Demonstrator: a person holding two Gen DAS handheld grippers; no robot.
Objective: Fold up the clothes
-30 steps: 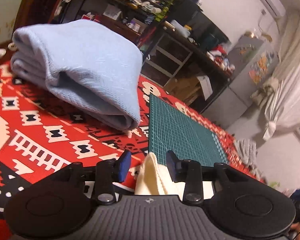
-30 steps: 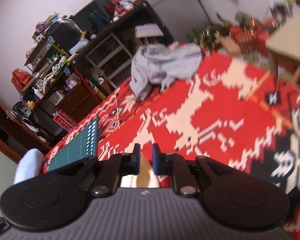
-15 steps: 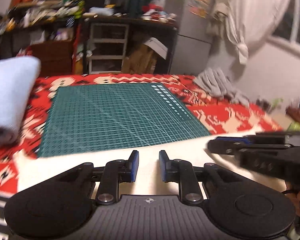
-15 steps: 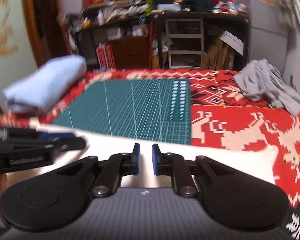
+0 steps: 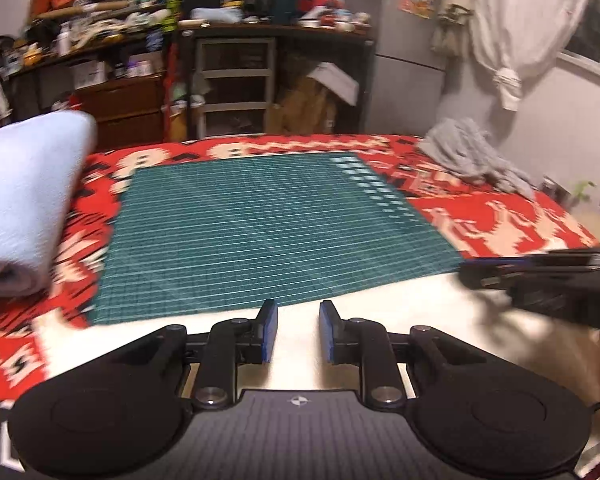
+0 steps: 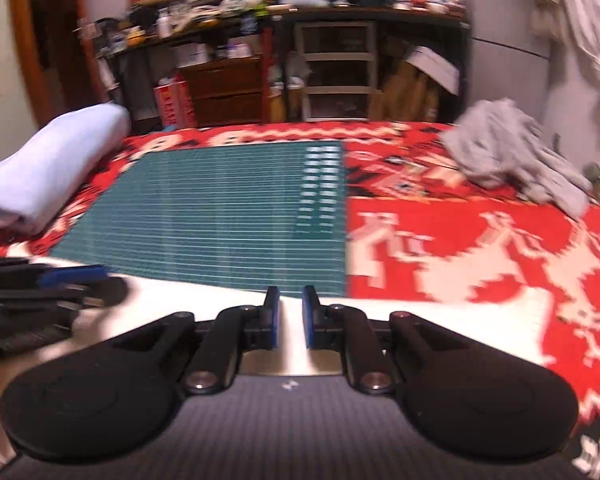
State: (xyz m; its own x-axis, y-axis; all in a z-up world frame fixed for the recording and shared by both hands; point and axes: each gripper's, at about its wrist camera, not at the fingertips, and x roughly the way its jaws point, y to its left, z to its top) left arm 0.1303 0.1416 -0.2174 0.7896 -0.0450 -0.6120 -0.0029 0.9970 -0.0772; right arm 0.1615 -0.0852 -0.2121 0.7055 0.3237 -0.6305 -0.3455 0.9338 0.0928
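A cream garment [image 5: 380,300] lies stretched flat along the near edge of the green cutting mat [image 5: 268,224]. My left gripper [image 5: 298,328] grips its near edge, with the cloth between the blue pads. My right gripper [image 6: 291,318] is pinched narrowly on the same cream garment [image 6: 420,316] further right. Each gripper shows blurred in the other's view: the right gripper [image 5: 540,276] at the right edge, the left gripper [image 6: 52,284] at the left edge. A folded light-blue garment [image 5: 24,192] sits left of the mat. A crumpled grey garment [image 6: 512,148] lies at the far right.
A red patterned blanket [image 5: 500,216] covers the surface under the mat [image 6: 220,216]. Cluttered shelves, drawers and cardboard boxes stand beyond the far edge. A white curtain hangs at the right wall.
Both grippers have rolled level and swung to face the mat. The cream garment, bunched at the left gripper a second ago, is now drawn out flat between the two grippers.
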